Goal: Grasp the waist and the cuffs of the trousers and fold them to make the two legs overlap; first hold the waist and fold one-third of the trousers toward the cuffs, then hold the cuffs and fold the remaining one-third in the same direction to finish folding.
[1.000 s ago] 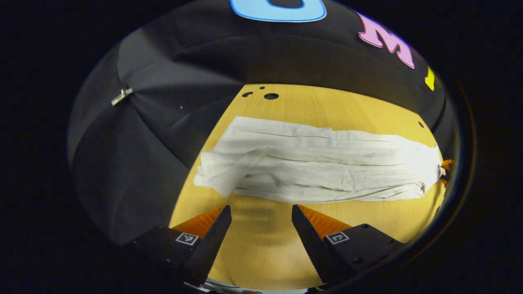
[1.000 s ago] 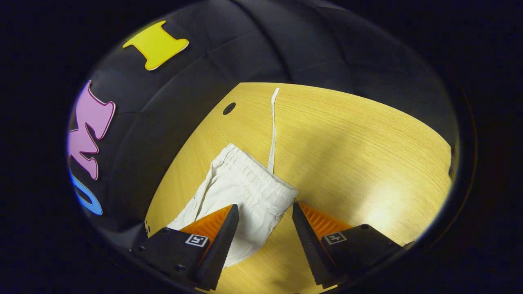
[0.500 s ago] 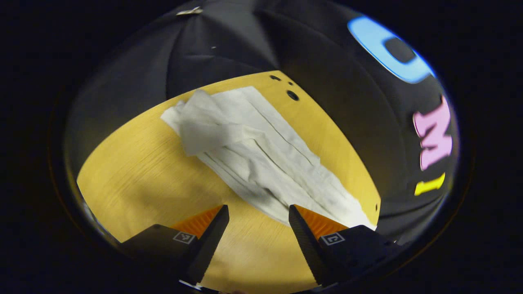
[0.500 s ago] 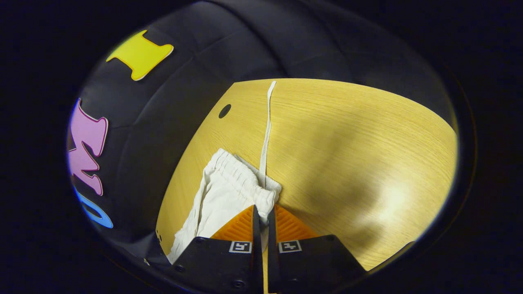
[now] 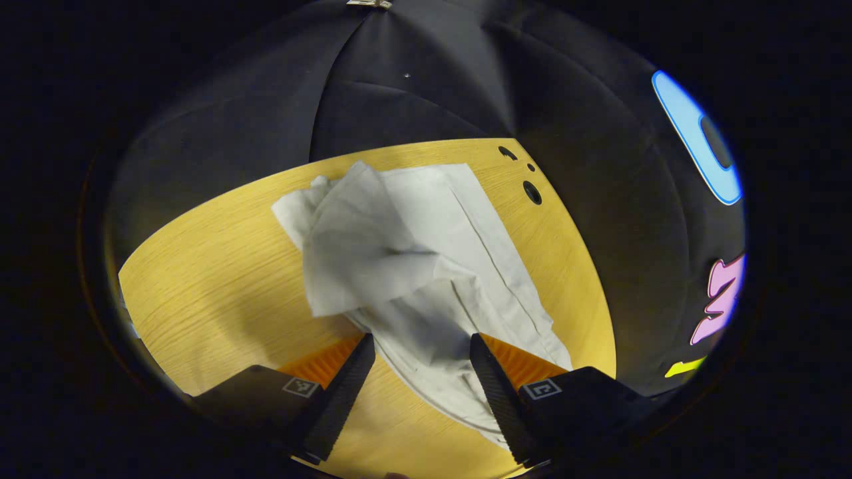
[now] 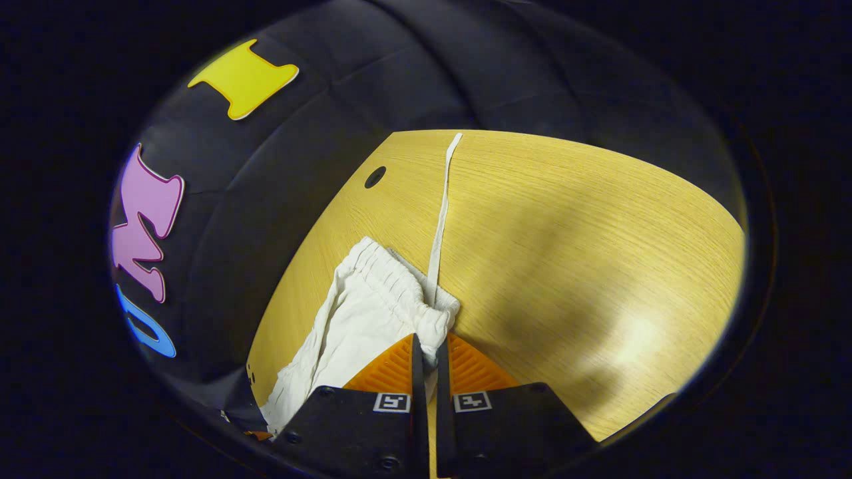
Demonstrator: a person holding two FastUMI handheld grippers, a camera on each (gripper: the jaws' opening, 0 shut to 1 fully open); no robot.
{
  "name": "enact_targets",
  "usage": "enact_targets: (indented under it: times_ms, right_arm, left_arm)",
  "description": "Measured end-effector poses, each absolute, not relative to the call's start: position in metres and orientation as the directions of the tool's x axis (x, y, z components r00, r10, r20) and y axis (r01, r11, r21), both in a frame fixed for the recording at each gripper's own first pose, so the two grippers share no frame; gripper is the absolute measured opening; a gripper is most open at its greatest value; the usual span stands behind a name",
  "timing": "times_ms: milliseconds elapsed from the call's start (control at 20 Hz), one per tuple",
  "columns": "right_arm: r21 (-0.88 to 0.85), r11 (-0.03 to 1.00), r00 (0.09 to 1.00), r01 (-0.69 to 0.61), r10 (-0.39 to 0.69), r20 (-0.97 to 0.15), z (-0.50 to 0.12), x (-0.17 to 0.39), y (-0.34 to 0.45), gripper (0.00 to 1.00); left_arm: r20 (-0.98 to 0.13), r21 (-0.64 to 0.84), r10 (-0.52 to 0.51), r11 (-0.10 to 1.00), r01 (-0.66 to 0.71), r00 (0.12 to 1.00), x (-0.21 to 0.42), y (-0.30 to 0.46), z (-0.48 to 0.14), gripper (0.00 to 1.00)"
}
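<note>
Wooden table [image 6: 566, 219] — right claw [image 6: 424, 346] still clamped on waist [image 6: 399, 286], left claw [image 5: 419, 349] now wide around trousers [image 5: 413, 266].

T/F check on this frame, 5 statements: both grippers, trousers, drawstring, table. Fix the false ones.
1. The right gripper is shut on the waistband of the trousers. True.
2. The left gripper is clamped on a cuff. False: its jaws stand open, with trouser cloth lying between the fingers.
3. The drawstring lies stretched out on the table, away from the waistband. True.
4. The trousers are dark blue. False: they are white.
5. The trousers are already folded into thirds. False: in the left gripper view they still lie long and rumpled.
</note>
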State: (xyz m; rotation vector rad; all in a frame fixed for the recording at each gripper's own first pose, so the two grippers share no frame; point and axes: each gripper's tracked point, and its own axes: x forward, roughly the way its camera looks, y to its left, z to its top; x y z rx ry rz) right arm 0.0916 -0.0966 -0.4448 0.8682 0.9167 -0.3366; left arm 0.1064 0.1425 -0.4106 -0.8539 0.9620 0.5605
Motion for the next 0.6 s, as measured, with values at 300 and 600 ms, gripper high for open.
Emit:
enact_targets:
  times_ms: [300, 600]
  right_arm:
    - [0.505, 0.637, 0.592, 0.582, 0.094, -0.801, -0.446, 0.092, -0.096, 0.09]
    - [0.516, 0.649, 0.609, 0.559, 0.101, -0.786, -0.441, 0.093, -0.096, 0.09]
  left_arm:
    - [-0.916, -0.218, 0.13, 0.633, -0.743, 0.38, 0.126, 0.153, -0.424, 0.92]
    - [-0.933, -0.043, 0.241, 0.663, -0.747, 0.268, 0.119, 0.151, -0.435, 0.28]
